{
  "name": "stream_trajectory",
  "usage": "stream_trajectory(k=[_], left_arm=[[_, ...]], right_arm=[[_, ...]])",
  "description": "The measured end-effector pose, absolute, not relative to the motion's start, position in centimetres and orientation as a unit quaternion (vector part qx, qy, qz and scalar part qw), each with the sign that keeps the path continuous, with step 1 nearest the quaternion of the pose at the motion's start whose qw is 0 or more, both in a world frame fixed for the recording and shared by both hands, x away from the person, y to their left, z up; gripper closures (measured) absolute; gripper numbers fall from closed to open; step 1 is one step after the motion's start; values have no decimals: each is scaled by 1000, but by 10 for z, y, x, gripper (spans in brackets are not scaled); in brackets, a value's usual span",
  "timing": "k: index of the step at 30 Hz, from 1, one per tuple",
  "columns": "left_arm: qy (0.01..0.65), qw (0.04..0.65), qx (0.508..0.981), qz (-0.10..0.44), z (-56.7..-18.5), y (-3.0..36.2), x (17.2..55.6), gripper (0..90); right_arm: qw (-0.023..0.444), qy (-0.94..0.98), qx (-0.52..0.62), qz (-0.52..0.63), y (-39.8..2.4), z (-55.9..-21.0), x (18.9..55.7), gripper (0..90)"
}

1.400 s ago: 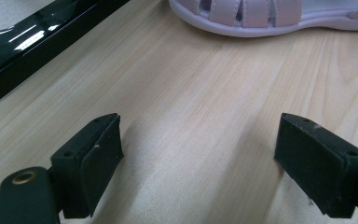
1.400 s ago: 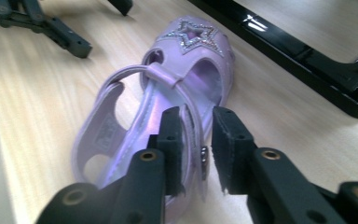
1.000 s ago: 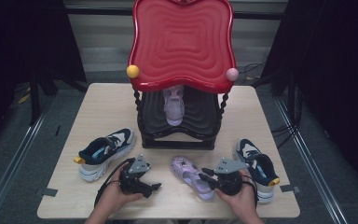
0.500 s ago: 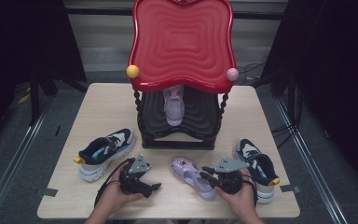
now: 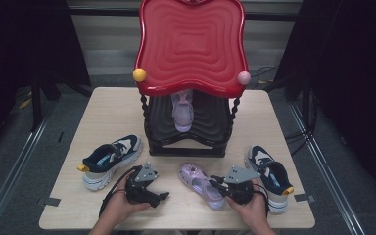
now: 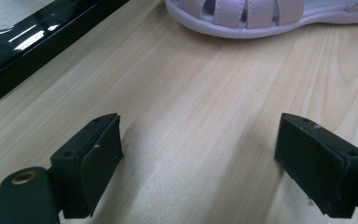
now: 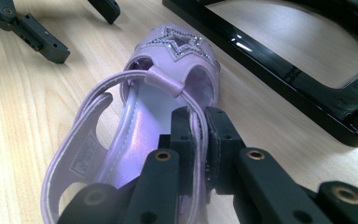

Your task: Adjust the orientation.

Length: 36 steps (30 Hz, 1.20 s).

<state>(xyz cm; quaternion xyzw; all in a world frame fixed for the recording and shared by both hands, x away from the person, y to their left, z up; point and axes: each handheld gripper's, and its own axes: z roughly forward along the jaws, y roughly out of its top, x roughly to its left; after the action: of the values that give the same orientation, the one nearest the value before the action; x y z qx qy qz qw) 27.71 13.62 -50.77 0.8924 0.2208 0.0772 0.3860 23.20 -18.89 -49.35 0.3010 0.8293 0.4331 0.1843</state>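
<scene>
Right tool (image 7: 199, 140) jaws just closed onto sandal strap (image 7: 196, 122).

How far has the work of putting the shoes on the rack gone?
Done: one purple sandal already stands on the rack. In hand: the right gripper has just closed on the strap of the second sandal, which is on the table. Left: lifting it onto the rack; the left gripper is open.

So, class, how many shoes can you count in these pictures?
4: a navy sneaker front-left, another navy sneaker front-right, a purple sandal front-centre, its match on the rack. None seem hidden.
</scene>
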Motion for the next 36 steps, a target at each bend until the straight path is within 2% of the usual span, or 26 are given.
stream_trajectory(k=[16, 36], left_arm=[[220, 386, 892, 78, -508, 136, 277, 141], [220, 386, 893, 78, -508, 136, 277, 141]], right_arm=[[200, 828, 283, 441, -185, -488, 228, 826], [220, 804, 297, 466, -201, -451, 217, 828]])
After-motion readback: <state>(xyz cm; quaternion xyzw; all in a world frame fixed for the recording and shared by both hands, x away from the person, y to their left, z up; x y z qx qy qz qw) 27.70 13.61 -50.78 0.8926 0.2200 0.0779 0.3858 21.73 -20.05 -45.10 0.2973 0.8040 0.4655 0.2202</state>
